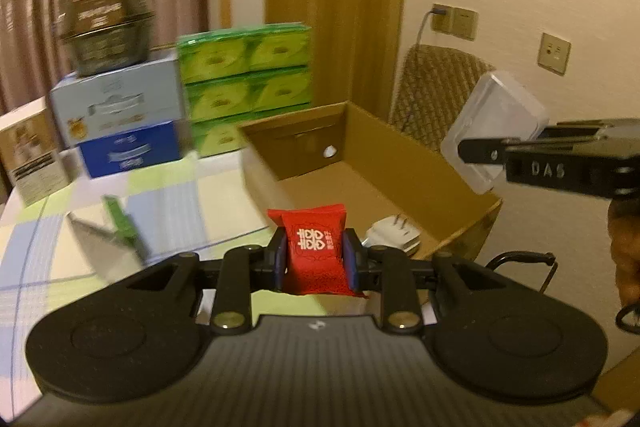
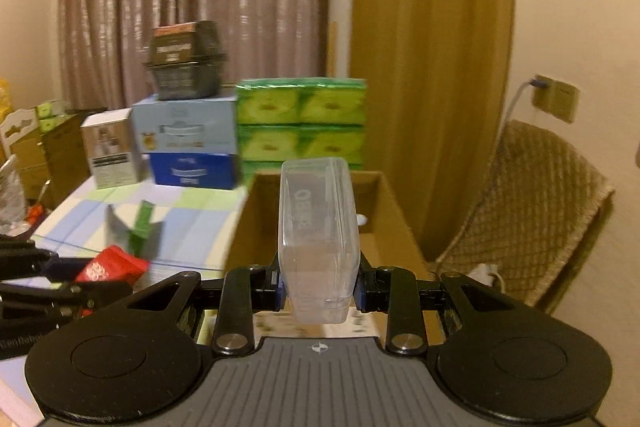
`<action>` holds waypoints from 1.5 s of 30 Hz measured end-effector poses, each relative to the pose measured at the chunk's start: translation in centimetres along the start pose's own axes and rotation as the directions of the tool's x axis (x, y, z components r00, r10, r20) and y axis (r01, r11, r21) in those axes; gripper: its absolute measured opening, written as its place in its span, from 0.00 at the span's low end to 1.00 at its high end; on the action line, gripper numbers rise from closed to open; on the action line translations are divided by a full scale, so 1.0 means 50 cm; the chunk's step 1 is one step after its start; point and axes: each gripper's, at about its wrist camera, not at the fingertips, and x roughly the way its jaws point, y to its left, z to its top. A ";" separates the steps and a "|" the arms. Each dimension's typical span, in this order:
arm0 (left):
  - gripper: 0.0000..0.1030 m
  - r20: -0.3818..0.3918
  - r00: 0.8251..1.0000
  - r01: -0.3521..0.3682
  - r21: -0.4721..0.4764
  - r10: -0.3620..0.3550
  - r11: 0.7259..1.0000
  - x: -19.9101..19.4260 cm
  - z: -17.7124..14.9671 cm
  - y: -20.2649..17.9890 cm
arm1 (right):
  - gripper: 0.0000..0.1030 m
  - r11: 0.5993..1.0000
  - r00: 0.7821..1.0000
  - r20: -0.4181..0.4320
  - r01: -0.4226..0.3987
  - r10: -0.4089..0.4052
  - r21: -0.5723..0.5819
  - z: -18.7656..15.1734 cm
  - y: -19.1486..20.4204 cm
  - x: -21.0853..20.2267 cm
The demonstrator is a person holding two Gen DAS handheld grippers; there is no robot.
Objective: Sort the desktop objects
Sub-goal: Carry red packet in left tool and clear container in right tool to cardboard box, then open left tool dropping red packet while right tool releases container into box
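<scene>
My left gripper (image 1: 318, 261) is shut on a red sachet (image 1: 316, 247) with white characters, held above the table near the open cardboard box (image 1: 400, 151). A white charger plug (image 1: 394, 237) lies inside that box. My right gripper (image 2: 319, 289) is shut on a clear plastic case (image 2: 318, 227), raised in front of the same cardboard box (image 2: 388, 211). In the left wrist view the right gripper (image 1: 480, 151) shows at the right edge, holding the clear case (image 1: 498, 123) over the box's right wall. The right wrist view catches the red sachet (image 2: 110, 265) at lower left.
Stacked at the table's back are green tissue packs (image 1: 246, 83), blue boxes (image 1: 120, 115), a dark tub (image 1: 108, 27) and a white carton (image 1: 32, 151). A green clip on grey card (image 1: 124, 227) lies on the checked cloth. A wicker chair (image 2: 532, 211) stands right of the box.
</scene>
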 end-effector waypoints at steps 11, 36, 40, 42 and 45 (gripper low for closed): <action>0.23 -0.041 0.996 0.084 0.025 -0.083 0.996 0.136 0.062 -0.051 | 0.27 0.998 0.999 -0.049 0.016 -0.013 0.056 -0.016 -0.091 0.065; 0.36 -0.068 0.994 0.086 -0.036 -0.089 0.996 0.281 0.098 0.023 | 0.27 0.996 0.993 -0.120 0.001 0.010 0.088 -0.029 -0.111 0.193; 0.36 -0.063 0.995 0.075 -0.033 -0.077 0.997 0.268 0.096 0.034 | 0.27 0.996 0.992 -0.126 -0.009 0.020 0.090 -0.031 -0.100 0.199; 0.36 -0.060 0.995 0.074 -0.035 -0.076 0.997 0.263 0.096 0.038 | 0.27 0.996 0.992 -0.126 -0.016 0.027 0.089 -0.030 -0.094 0.201; 0.37 -0.052 0.996 0.072 -0.040 -0.074 0.997 0.256 0.096 0.043 | 0.27 0.995 0.991 -0.126 -0.023 0.035 0.094 -0.025 -0.085 0.204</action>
